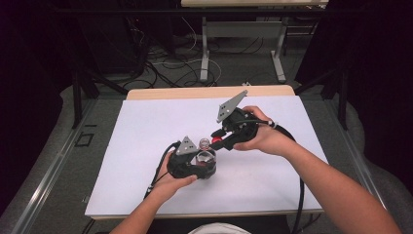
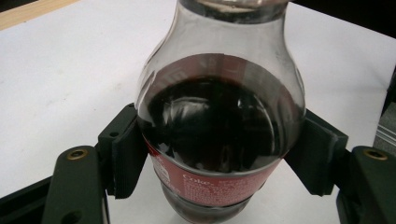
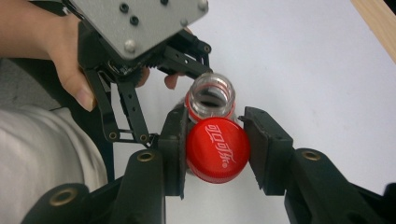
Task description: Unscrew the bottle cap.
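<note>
Jaws of L gripper clamping cola bottle steady on bench while R gripper is gripping red cap, w/ neck open.

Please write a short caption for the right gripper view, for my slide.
Right hand-held gripper holds the red cap, off the open cola bottle.

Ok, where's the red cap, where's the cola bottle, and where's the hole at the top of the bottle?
red cap [image 3: 217,149], right gripper view, middle of its printed top.
cola bottle [image 2: 219,126], left gripper view, dark front of its body.
bottle mouth [image 3: 213,95], right gripper view, open rim.
</note>
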`<state>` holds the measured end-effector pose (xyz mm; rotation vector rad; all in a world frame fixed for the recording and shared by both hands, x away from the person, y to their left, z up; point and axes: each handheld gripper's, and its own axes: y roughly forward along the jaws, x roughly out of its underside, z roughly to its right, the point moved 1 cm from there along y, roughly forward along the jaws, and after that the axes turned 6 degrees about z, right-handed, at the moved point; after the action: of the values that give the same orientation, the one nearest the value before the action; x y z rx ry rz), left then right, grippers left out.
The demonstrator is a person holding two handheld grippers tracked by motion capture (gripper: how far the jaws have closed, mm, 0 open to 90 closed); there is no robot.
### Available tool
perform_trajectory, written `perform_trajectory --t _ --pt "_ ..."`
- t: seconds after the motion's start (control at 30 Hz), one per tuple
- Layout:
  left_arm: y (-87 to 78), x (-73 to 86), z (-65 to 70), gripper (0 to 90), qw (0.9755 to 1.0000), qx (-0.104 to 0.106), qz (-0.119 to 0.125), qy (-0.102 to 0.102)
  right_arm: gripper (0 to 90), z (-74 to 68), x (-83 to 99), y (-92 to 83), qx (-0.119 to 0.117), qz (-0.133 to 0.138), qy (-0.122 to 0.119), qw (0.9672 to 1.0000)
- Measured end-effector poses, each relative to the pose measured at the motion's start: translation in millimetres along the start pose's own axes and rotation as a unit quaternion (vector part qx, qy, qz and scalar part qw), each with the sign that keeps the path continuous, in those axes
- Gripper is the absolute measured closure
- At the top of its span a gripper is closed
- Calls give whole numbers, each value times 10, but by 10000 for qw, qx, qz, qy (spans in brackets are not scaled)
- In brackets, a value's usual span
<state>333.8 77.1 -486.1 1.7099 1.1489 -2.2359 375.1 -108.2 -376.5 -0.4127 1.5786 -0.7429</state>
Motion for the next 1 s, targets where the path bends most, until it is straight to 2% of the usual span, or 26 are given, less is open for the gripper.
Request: perform_trajectory --t 0.13,0.17,0.23,0.3,0.37,0.4,0.47,0.5,0.6,0.7,0.73,0.8,0.87,0.93,0.97,1.0 --pt "-10 -1 -23 297 9999 -68 87 -46 610 -29 52 22 238 -51 249 9994" --pt "-15 -4 -32 297 9999 -93 81 -18 610 -40 69 28 345 -65 417 9985" --pt "-20 -5 -48 297 9999 -97 102 -34 610 -31 112 48 614 -82 556 9965" --pt "-30 -7 -59 297 9999 -97 57 -65 610 -31 156 60 850 -172 814 9929" --pt "-24 -3 -65 297 9998 -149 110 -118 609 -25 210 71 957 -106 1174 9884" --pt "-31 -6 -75 297 9999 -122 59 -102 610 -19 236 74 1007 -103 1266 9868" --pt "-25 -5 -87 297 9997 -210 85 -94 610 -10 300 80 1156 -124 1358 9839" --pt "-30 -8 -98 297 9998 -185 49 -83 610 -11 330 84 1200 -171 1503 9812" --pt "-15 -4 -112 297 9995 -261 100 -127 610 -5 450 119 1470 -167 1609 9758" --pt "-21 -12 -128 297 9993 -326 78 -140 610 0 581 142 1556 -149 1830 9706" --pt "-23 -14 -135 298 9993 -319 102 -159 610 13 628 153 1595 -142 1793 9707" --pt "-31 -31 -156 297 9991 -393 110 -133 610 22 716 165 1713 -151 1915 9663" --pt "-47 -60 -193 297 9990 -429 95 -129 610 40 801 170 1684 -169 2137 9621" --pt "-55 -88 -224 297 9983 -520 167 -211 611 73 901 201 1841 -99 2184 9583" --pt "-70 -108 -245 298 9984 -514 108 -209 610 85 950 218 1819 -103 2235 9575" --pt "-68 -124 -261 297 9980 -576 171 -206 611 94 993 222 1854 -139 2292 9555"
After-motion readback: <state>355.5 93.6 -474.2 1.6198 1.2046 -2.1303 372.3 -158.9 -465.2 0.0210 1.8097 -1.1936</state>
